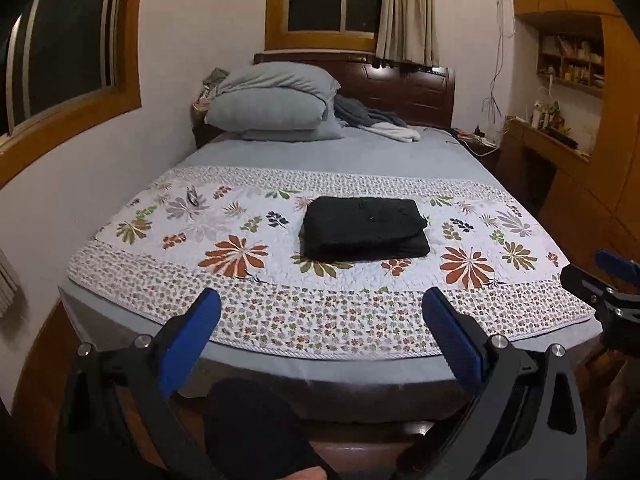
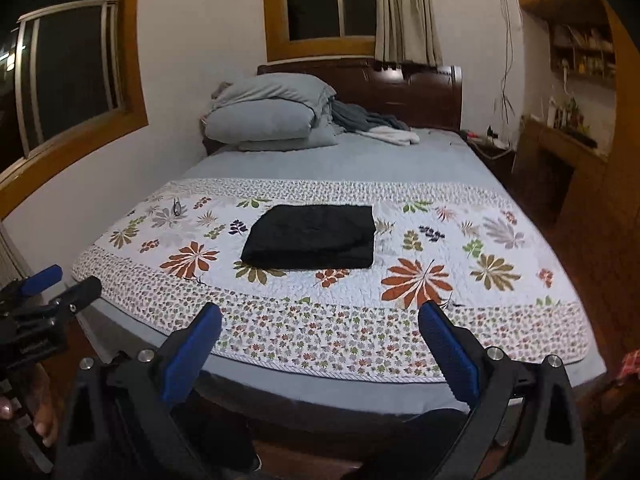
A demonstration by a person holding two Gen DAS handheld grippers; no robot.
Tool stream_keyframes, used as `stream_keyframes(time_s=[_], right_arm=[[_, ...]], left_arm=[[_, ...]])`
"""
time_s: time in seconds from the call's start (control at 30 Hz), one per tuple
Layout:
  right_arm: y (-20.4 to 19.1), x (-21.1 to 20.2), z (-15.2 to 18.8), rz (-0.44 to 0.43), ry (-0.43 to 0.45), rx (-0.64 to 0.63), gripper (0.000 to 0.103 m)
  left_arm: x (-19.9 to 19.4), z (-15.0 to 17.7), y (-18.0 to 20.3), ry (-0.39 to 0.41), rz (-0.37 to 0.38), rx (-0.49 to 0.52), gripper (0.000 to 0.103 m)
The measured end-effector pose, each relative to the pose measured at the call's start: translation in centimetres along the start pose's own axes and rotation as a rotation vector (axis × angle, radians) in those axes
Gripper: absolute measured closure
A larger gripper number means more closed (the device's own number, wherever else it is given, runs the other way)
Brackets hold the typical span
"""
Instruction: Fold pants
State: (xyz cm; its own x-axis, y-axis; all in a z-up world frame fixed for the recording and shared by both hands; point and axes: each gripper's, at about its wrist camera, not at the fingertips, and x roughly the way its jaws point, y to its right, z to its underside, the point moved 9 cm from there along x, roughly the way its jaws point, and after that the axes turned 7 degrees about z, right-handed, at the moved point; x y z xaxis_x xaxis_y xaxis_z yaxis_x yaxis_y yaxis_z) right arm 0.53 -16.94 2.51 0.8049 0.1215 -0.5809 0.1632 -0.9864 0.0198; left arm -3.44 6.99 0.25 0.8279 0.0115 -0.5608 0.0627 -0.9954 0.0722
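Pants [image 1: 365, 229] lie folded on floral quilt [image 1: 472, 236]; both claws [image 1: 322, 334] [image 2: 320, 338] gape empty.

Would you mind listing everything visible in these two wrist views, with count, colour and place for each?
pants: one, black, folded into a compact stack, lying on the quilt mid-bed
quilt: one, white with floral print, spread over the near half of the bed
bed sheet: one, grey-blue, covering the mattress
pillows: a grey-blue stack, at the head of the bed, left side
loose clothes: a grey and white heap, beside the pillows
headboard: one, dark wood, against the far wall
curtain: one, beige, at the far window
shelves: wooden, holding small items, right wall
left gripper: blue pads, open, above the foot of the bed, holding nothing
right gripper: blue pads, open, likewise holding nothing
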Motion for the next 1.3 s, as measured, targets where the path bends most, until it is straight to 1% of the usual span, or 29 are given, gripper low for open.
stream_keyframes(time_s=[0.1, 0.23, 0.33, 0.5, 0.7, 0.93, 1.03, 1.17, 1.3], right_arm=[[-0.5, -2.1, -0.3, 0.018, 0.029, -0.02, 0.004], [-1.0, -3.9, -0.2, 0.011, 0.055, -0.025, 0.004], [-1.3, -4.4, 0.1, 0.009, 0.057, -0.027, 0.004], [-1.0, -4.2, 0.7, 0.008, 0.05, -0.02, 0.004], [-0.9, -4.0, 0.9, 0.008, 0.046, -0.006, 0.004], [-1.1, -3.1, 0.9, -0.007, 0.043, -0.004, 0.004], [-1.3, -2.7, 0.8, -0.016, 0.041, 0.0, 0.004], [-1.3, -2.3, 0.8, -0.019, 0.037, 0.006, 0.004], [-1.3, -1.9, 1.1, -0.021, 0.03, 0.009, 0.004]], left_arm=[[-1.4, -0.3, 0.2, 0.022, -0.017, 0.018, 0.003], [-2.0, -0.3, 0.6, 0.017, -0.001, 0.026, 0.003], [-2.3, 0.2, 1.0, 0.013, 0.007, 0.026, 0.003], [-2.1, 0.8, 1.1, 0.008, 0.016, 0.016, 0.003], [-1.8, 1.5, 0.8, -0.002, 0.002, 0.011, 0.003], [-1.3, 1.0, 0.9, 0.011, 0.005, 0.017, 0.003], [-0.8, 0.9, 1.1, 0.004, 0.023, 0.015, 0.003], [-0.3, 0.9, 1.1, -0.003, 0.009, 0.021, 0.003], [-0.2, 0.9, 1.0, -0.006, 0.01, 0.02, 0.003]])
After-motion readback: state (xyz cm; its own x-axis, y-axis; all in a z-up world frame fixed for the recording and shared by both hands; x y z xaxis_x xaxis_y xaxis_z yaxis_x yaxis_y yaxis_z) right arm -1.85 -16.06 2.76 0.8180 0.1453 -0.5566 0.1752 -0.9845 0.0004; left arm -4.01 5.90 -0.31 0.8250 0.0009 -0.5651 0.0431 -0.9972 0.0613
